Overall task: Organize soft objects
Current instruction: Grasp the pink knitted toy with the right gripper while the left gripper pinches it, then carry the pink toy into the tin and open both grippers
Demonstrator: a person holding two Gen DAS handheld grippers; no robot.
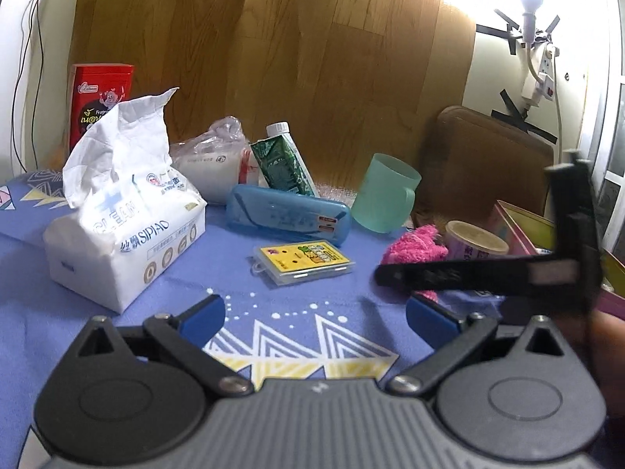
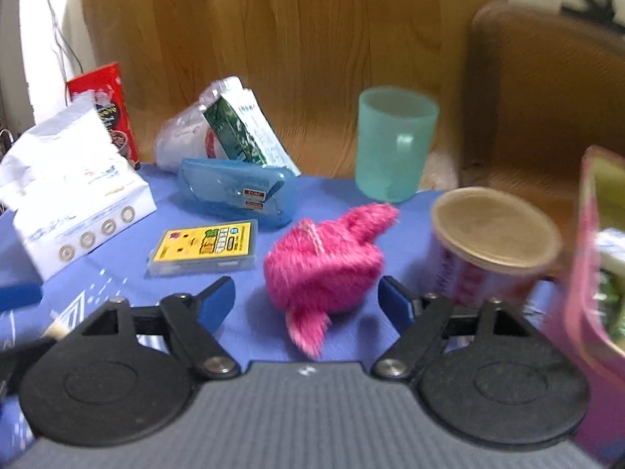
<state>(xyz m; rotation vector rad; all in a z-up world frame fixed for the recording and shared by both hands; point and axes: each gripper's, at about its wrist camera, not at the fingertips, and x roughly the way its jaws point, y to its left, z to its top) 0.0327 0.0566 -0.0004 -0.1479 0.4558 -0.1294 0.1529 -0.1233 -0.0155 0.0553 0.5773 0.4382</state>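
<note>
A fluffy pink soft object [image 2: 324, 265] lies on the blue tablecloth [image 2: 254, 324], between the open blue-padded fingers of my right gripper [image 2: 306, 297], which stands close around it without touching. It also shows in the left wrist view [image 1: 414, 248], partly behind the right gripper's black body. A white tissue pack [image 1: 129, 226] with a tissue sticking up sits at the left. My left gripper [image 1: 315, 314] is open and empty over the cloth in front of the tissue pack.
A blue case [image 1: 289, 211], a yellow card box [image 1: 302, 262], a green cup [image 1: 384, 197], a green carton [image 1: 285, 164], a plastic bag [image 1: 211, 164], a red tin [image 1: 99, 97], a round tub [image 2: 492, 242] and a pink box [image 2: 597, 258] crowd the table. A wooden panel stands behind.
</note>
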